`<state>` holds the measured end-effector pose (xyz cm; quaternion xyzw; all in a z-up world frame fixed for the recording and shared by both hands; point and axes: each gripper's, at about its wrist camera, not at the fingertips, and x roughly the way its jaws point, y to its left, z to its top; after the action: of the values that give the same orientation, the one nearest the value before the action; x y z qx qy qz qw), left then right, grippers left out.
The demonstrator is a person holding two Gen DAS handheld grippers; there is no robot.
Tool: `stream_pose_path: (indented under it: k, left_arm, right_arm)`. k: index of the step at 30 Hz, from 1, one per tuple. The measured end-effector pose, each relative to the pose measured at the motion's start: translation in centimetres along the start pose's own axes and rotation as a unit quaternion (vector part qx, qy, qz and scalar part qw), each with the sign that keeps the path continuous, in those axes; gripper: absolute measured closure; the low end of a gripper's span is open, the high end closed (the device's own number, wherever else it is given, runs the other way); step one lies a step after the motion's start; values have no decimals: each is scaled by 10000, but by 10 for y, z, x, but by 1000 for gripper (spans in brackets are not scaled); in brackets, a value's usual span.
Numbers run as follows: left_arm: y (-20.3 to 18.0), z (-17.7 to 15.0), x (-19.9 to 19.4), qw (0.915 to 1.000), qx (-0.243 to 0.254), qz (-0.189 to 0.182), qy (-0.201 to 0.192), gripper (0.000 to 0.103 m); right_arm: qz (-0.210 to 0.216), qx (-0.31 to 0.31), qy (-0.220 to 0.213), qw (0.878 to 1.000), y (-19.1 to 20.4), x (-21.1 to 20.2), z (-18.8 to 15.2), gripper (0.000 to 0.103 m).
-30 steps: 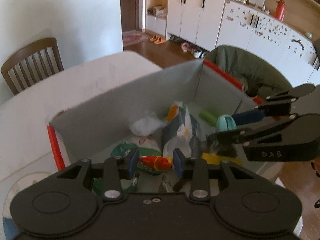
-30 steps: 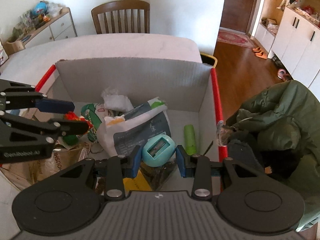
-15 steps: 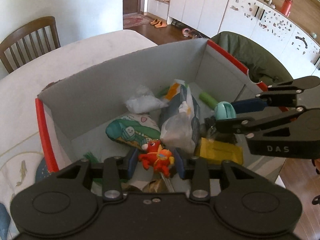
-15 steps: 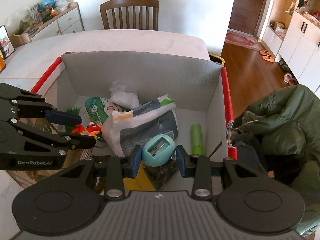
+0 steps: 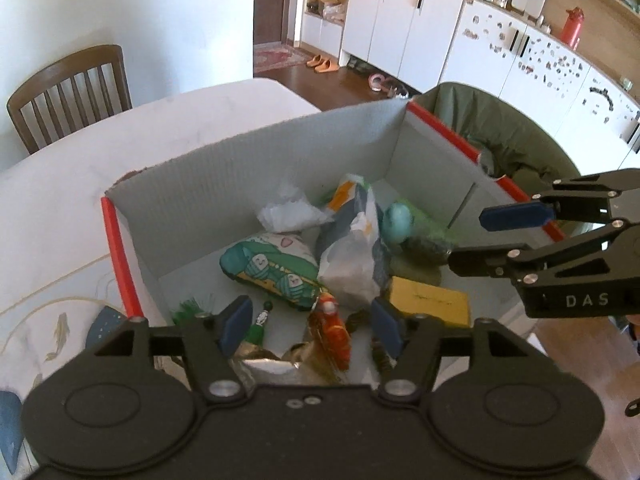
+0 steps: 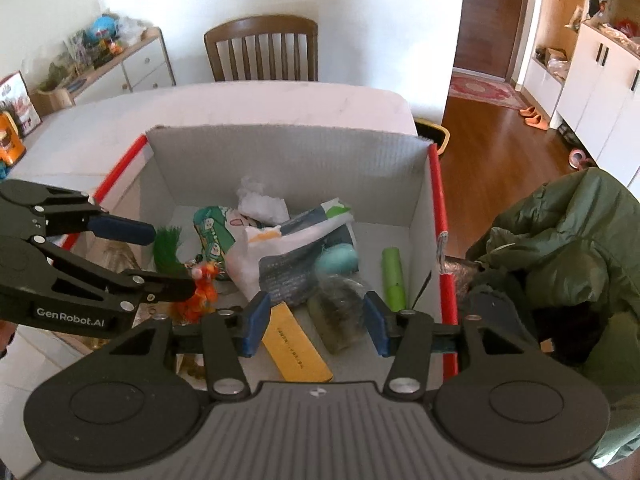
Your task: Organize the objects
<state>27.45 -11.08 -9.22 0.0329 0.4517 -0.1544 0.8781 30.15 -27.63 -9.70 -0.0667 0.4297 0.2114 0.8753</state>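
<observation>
the cardboard box (image 6: 288, 168) stood open at the top, so a gripper could come down from above, though its tall walls closed off every side. the floor was crowded with the white bag (image 6: 288, 256), green pouch (image 6: 212, 236) and yellow box (image 6: 296, 348). bare floor showed only along the right wall beside the green tube (image 6: 393, 278).

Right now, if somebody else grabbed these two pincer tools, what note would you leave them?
Left gripper: open, empty, over the near left of the cardboard box.
Right gripper: open, empty, over the near right.
In the box: orange toy, teal egg-shaped sharpener, green tube, yellow box, printed pouch, white bag.
Done: toy and sharpener are in the box.
Left: nothing loose shows on the table; check beyond view.
</observation>
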Motion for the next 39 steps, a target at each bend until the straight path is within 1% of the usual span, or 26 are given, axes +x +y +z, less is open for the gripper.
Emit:
stream_pose_path:
  k: [1,3,7,11,13,14,15,17,20,22,24,28,29,30,35,37,39]
  left_arm:
    - [0,0,-3,10000,-11,-18,-36,37]
    - [-1,0,-11,9999,-40,-28,-118,31]
    - [-4,-2,-30,9994,-51,-104,-339,29]
    - [-6,-2,-49,9983,-93,-190,-544,23]
    - [-8,-3,-59,9976,-92,-218,-657,21]
    - [-9,-4,-65,9971,-70,-227,-720,19]
    - [-10,-4,-70,9967,-45,-227,-782,17]
    - [-12,-5,-80,9957,-16,-224,-895,17]
    - [-14,-7,-93,9943,-21,-298,-1019,16]
    - [-15,-8,-100,9935,-27,-311,-1098,14]
    - [-15,-12,-108,9926,-25,-331,-1171,10]
    - [-14,-17,-122,9901,-41,-270,-1378,6]
    - [-13,-17,-126,9893,-64,-279,-1432,3]
    - [-11,-18,-129,9886,-91,-283,-1475,2]
    - [-4,-22,-139,9858,-203,-172,-1658,1]
    - [-2,-23,-141,9854,-235,-109,-1685,1]
    - [-1,-25,-142,9850,-245,-128,-1706,1]
  right_arm:
    - [15,25,-42,10000,0,-4,0,52]
    - [30,85,-136,9999,1,-13,-1,50]
    - [47,165,-361,9992,5,-32,-2,47]
    - [76,242,-573,9980,11,-52,-3,45]
    - [88,270,-671,9973,14,-62,-3,42]
    - [93,276,-733,9969,16,-67,-4,37]
    - [99,281,-795,9964,17,-72,-5,35]
    - [116,293,-890,9955,21,-81,-6,34]
    - [107,322,-1021,9942,28,-93,-9,29]
    - [102,356,-1094,9933,32,-100,-12,29]
    - [119,426,-1154,9923,34,-106,-14,25]
    - [166,521,-1299,9900,39,-119,-19,22]
    - [162,533,-1332,9895,40,-121,-19,19]
    - [136,534,-1370,9890,42,-124,-19,18]
    - [118,615,-1497,9867,50,-129,-21,18]
    - [141,657,-1531,9859,52,-129,-22,17]
    - [123,701,-1538,9855,55,-129,-24,15]
